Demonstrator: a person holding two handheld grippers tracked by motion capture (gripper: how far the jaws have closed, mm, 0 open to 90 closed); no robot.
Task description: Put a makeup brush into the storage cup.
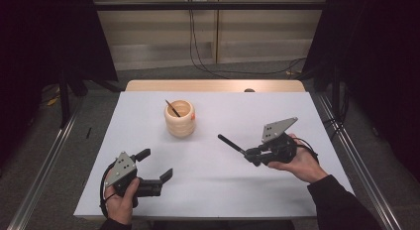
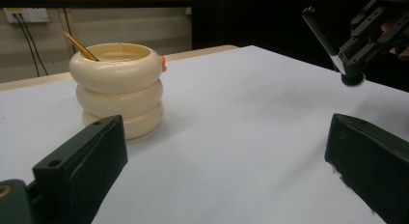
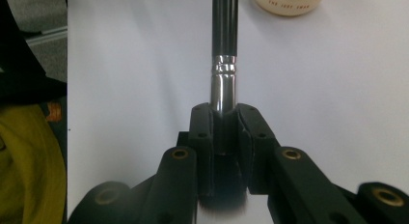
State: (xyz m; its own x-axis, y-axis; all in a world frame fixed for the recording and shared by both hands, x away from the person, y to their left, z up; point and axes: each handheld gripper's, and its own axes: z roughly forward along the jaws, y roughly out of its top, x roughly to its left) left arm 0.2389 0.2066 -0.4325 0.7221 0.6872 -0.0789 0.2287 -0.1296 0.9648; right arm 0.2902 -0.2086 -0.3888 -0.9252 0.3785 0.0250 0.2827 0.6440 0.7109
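Observation:
A cream ribbed cup (image 1: 180,119) stands on the white table (image 1: 213,190), left of centre, with a thin stick (image 1: 173,108) leaning inside it. My right gripper (image 1: 256,153) is shut on a black makeup brush (image 1: 231,143) by its silver ferrule (image 3: 223,86); the handle points toward the cup (image 3: 288,2), and the bristles hang below the jaws. The left gripper (image 1: 157,164) rests low at the table's front left, its jaws wide apart with nothing between them. From the left gripper view the cup (image 2: 118,89) sits ahead left and the brush (image 2: 324,38) is held up at the far right.
A wooden strip (image 1: 215,85) borders the table's far edge. Metal rails (image 1: 39,170) run along both sides on the grey floor. Cables (image 1: 208,61) trail down the back wall. A yellow garment (image 3: 29,161) lies at the left in the right gripper view.

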